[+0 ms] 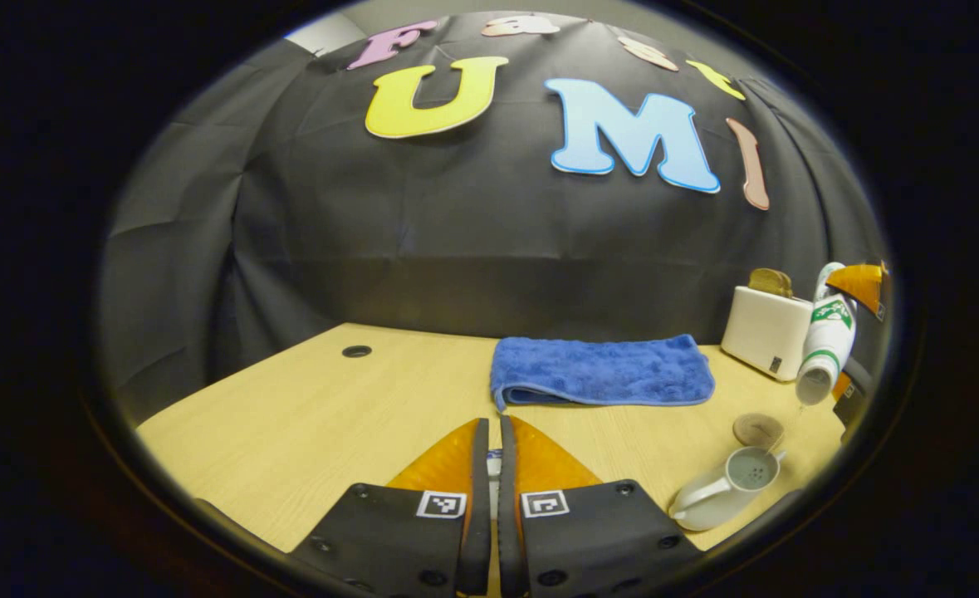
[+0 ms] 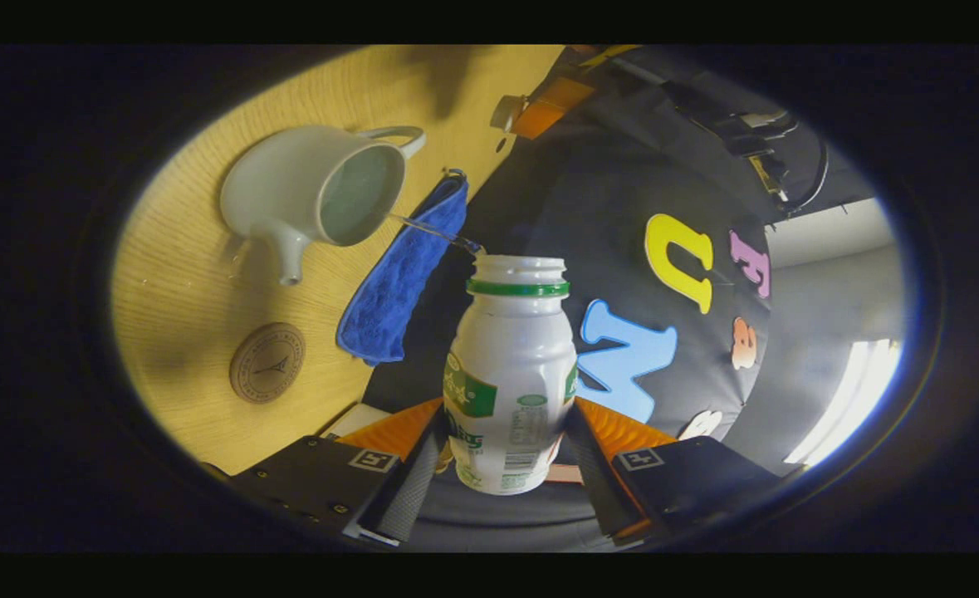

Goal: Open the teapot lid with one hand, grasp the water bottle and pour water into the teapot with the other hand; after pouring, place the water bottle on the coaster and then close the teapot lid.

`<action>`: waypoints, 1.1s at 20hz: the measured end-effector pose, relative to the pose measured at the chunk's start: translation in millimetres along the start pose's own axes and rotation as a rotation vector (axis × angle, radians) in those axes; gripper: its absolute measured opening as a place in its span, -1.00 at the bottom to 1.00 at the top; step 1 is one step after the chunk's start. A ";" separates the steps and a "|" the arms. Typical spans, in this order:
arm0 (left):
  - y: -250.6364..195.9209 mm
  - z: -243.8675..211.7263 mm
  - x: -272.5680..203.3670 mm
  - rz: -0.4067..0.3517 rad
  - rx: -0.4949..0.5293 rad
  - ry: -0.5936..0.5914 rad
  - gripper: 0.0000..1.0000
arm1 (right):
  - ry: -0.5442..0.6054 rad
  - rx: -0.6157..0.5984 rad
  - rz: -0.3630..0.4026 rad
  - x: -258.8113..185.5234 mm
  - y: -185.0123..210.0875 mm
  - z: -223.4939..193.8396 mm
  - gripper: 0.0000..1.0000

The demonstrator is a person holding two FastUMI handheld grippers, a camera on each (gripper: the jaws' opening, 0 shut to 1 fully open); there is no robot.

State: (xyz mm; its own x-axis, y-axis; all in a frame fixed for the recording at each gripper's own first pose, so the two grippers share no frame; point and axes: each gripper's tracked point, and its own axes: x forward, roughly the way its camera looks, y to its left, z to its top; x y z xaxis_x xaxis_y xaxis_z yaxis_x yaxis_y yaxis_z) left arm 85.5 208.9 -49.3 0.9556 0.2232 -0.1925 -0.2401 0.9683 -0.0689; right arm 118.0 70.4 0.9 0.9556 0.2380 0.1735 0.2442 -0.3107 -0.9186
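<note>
Right gripper (image 2: 501, 448) clamped on the white plastic water bottle with green neck ring (image 2: 510, 374), both fingers on its sides, mouth pointing forward. A thin water stream (image 2: 435, 232) runs from the mouth to the open white ceramic teapot (image 2: 315, 195) ahead-left. Round brown coaster (image 2: 267, 363) sits near the teapot; folded blue towel (image 2: 402, 274) beside it. Left gripper (image 1: 489, 465) has fingers nearly together on something small; can't identify it. Tan wooden table (image 1: 306, 415) underneath.

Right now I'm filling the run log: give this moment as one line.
step: pouring | right gripper: shut on bottle, tipped, stream into teapot | left gripper: shut on something small, likely the lid | coaster: bare
</note>
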 end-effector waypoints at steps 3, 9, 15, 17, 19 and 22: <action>-0.3 1.0 -1.3 -0.001 0.001 -0.001 -0.79 | -0.014 -0.012 0.001 -1.0 0.1 2.5 0.60; -1.0 1.3 -1.6 -0.004 0.001 0.001 -0.79 | -0.032 -0.039 0.010 -2.2 0.6 5.0 0.60; -1.1 0.9 -1.7 -0.006 0.002 0.004 -0.79 | -0.048 -0.072 0.018 -3.6 3.3 8.1 0.60; -1.5 -0.2 -1.8 -0.007 0.002 0.006 -0.79 | -0.053 -0.083 0.020 -3.7 3.9 8.8 0.60; -1.6 0.8 -2.4 -0.009 0.003 0.008 -0.79 | -0.055 -0.091 0.021 -4.1 4.7 9.8 0.60; -2.5 0.5 -2.4 -0.010 0.002 0.008 -0.79 | -0.058 -0.097 0.024 -5.3 6.0 11.7 0.60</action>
State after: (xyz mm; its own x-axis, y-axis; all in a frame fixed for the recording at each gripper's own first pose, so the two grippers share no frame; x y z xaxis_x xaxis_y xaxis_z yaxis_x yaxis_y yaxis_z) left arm 83.9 206.0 -48.3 0.9564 0.2129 -0.2001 -0.2304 0.9707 -0.0686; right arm 112.5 78.1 -9.7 0.9509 0.2817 0.1280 0.2384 -0.4035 -0.8834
